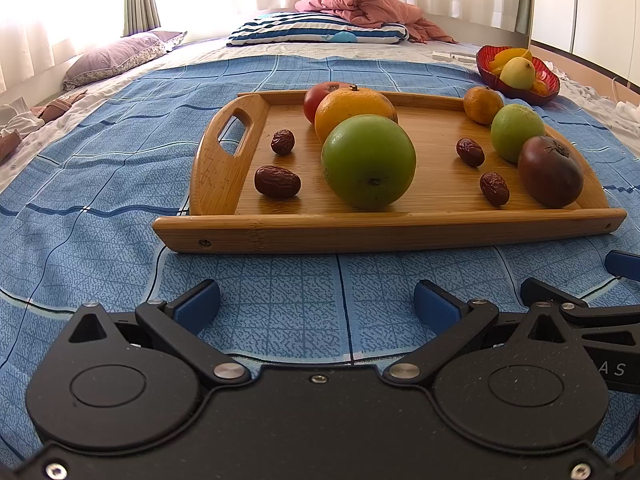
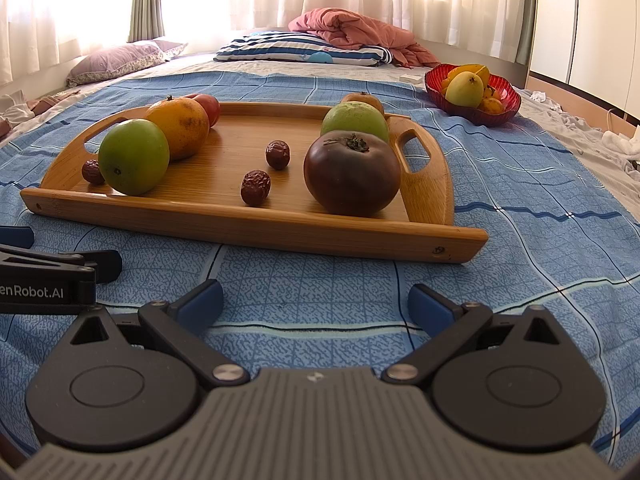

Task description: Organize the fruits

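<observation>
Bamboo tray [image 1: 400, 232] on blue bedspread [image 1: 100, 200]: fruits in two matching groups, each green fruit [image 1: 368, 160], orange [image 1: 352, 110], tomato [image 1: 550, 170], two jujubes [image 1: 277, 181]. Fits sorted or merely laid out. Red bowl [image 2: 472, 114] of fruit beyond. Left gripper [image 1: 316, 304], right gripper [image 2: 316, 304]: wide, empty, before tray.

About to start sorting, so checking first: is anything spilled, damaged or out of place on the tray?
Nothing stands out. The fruit sits loose but inside the wooden tray, nothing spilled onto the blue bedspread; the dates are merely scattered.
</observation>
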